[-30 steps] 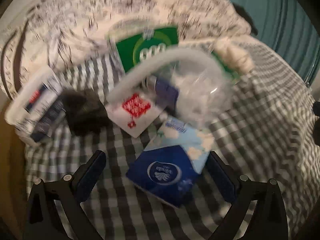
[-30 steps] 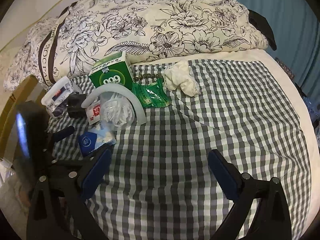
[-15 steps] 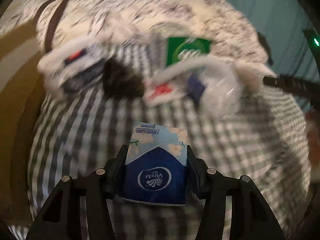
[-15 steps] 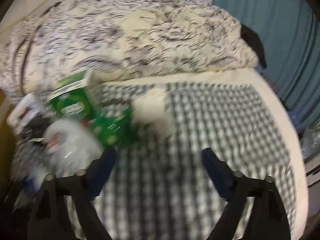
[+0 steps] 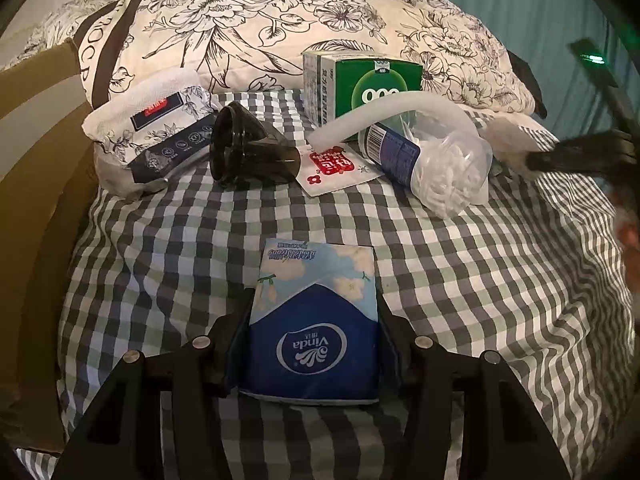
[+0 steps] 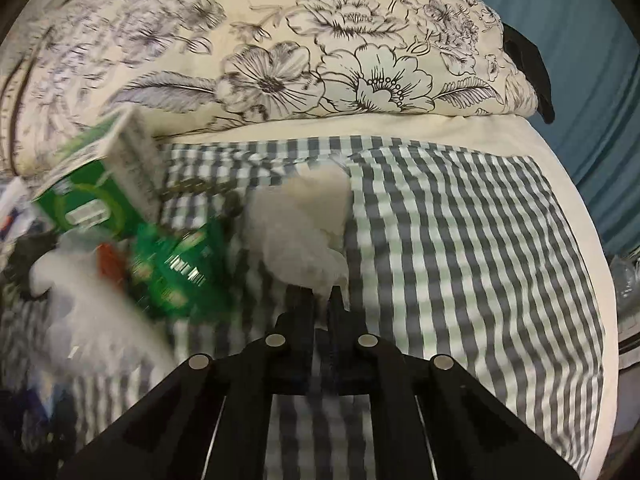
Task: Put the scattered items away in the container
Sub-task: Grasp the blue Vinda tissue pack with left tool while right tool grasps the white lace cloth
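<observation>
Change since a second ago: left gripper [image 5: 314, 340] has clamped onto the blue tissue pack [image 5: 314, 320], which then lay loose on the cloth between spread fingers; right gripper [image 6: 320, 304], wide apart then, has drawn its fingers almost together at the white crumpled cloth [image 6: 300, 232].
Left fingers: pressed against both sides of the tissue pack, holding it above the checked sheet [image 5: 460, 280].
Right fingers: nearly touching, their tips at the near edge of the crumpled cloth; blur hides whether fabric is actually pinched.
Middle ground, left view: dark funnel-shaped piece [image 5: 248, 148] on its side, just beside a white sachet with red print [image 5: 334, 168].
Container: clear plastic tub [image 5: 432, 164] tipped over, holding white swabs, with a white curved handle [image 5: 396, 112] arching above it.
Left of the funnel: floral-printed soft pack [image 5: 156, 136].
Behind the tub: green box [image 5: 368, 84] standing upright.
Right view, blurred: green foil packet [image 6: 180, 268] just left of the crumpled cloth.
Farthest: flowered quilt [image 5: 280, 20] piled along the back.
</observation>
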`<state>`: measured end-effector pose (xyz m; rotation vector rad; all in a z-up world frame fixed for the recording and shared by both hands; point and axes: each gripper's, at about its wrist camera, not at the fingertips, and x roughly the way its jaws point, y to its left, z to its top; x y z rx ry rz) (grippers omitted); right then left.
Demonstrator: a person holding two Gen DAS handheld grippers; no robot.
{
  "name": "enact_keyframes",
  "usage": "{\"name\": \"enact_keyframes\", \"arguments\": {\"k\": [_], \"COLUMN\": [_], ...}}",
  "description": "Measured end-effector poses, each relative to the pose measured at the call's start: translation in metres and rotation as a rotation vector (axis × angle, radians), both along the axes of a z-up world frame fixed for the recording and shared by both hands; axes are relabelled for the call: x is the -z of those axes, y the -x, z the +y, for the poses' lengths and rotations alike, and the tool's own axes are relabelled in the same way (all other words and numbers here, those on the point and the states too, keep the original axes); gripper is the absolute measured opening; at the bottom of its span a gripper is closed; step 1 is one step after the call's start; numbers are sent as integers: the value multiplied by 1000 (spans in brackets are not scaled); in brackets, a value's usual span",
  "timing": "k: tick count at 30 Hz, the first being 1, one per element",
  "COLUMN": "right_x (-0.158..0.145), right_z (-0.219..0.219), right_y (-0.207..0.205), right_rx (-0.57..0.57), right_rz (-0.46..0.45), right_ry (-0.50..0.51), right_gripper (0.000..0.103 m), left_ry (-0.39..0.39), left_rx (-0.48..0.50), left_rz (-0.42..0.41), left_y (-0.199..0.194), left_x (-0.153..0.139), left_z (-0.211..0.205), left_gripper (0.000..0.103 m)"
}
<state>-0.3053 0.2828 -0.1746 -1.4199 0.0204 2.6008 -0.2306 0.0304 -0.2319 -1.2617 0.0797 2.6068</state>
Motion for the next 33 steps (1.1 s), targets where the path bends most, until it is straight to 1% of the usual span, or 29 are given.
{"name": "enact_keyframes", "arguments": {"k": [2, 3, 6, 8, 11, 12, 14, 15, 16, 17, 18, 22, 25, 27, 28, 29, 30, 31, 33], "right_x": [-9, -15, -28, -33, -28, -24, -13, -8, -3, 1, 3, -3, -4, 3, 8, 14, 20, 22, 14], "right_z": [-1, -1, 2, -1, -14, -20, -33, -37, -40, -42, -42, -41, -42, -38, -37, -36, -36, -36, -35], "right_y": [-20, -32, -65, -90, -127, -139, -160, -167, -173, -178, -181, -175, -154, -136, -128, -122, -119, -119, -130], "right_rx": [-22, -30, -48, -72, -128, -151, -188, -200, -203, -196, -177, -161, -123, -107, -99, -87, -81, -78, -71], "right_rz": [20, 32, 49, 53, 19, 1, -34, -49, -61, -69, -63, -20, 12, -12, -29, -55, -85, -104, -81], "right_ry": [39, 60, 116, 158, 217, 223, 206, 195, 188, 179, 173, 194, 110, 122, 126, 119, 120, 136, 169], "right_gripper": [6, 6, 6, 6, 6, 6, 11, 23, 47, 60, 76, 76, 79, 79, 77, 70, 27, 9, 9], "left_ry": [15, 10, -43, -52, -35, -22, 6, 15, 21, 24, 30, 46, 49, 55, 58, 61, 64, 64, 61], "left_rx": [-28, -46, -85, -92, -96, -96, -99, -99, -101, -104, -107, -132, -156, -167, -170, -173, -179, -184, -197], "left_rz": [3, -2, -33, -41, -42, -44, -44, -44, -42, -41, -42, -27, -19, -9, -4, 1, 9, 17, 33], "left_y": [-6, -10, -28, -41, -63, -69, -80, -83, -87, -89, -92, -102, -109, -115, -117, -120, -123, -126, -130], "left_x": [-4, -7, -16, -22, -32, -34, -39, -42, -44, -46, -49, -60, -69, -75, -79, -82, -86, -90, -99], "left_z": [-3, -5, -16, -18, -17, -16, -15, -14, -15, -16, -18, -29, -39, -45, -49, -52, -56, -59, -66], "left_gripper": [54, 54, 54, 54, 54, 54, 54, 54, 54, 54, 54, 54, 54, 54, 54, 54, 54, 54, 54]}}
